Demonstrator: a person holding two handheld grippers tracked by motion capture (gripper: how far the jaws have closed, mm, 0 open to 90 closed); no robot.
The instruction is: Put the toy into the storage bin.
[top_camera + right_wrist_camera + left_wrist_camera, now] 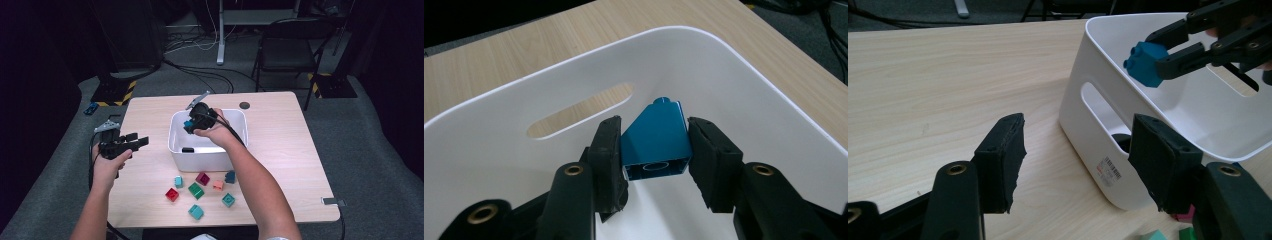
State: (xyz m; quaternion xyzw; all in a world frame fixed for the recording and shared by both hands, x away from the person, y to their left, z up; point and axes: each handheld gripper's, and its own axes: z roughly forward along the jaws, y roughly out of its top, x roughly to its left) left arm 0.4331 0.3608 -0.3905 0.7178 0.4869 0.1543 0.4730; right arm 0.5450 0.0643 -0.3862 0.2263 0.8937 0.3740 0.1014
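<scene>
From where I stand, the right gripper [654,155] has its two pads pressed on the flat sides of a small blue block [656,142], a hard plastic toy brick with a sloped top and a stud, and it hangs over the inside of the white bin [176,131] on the wooden table [280,150]. I'd judge the block light and rigid, with a glossy skin that could slip if pinched on the slope, so the parallel side faces are the sensible place to hold it (which is where the pads sit now). Nothing about it looks fragile; a short drop into the bin should do it no harm. The left gripper [1075,165] waits beside the bin with its jaws apart and nothing between them. More loose blocks [200,192] lie on the table just in front of the bin.
</scene>
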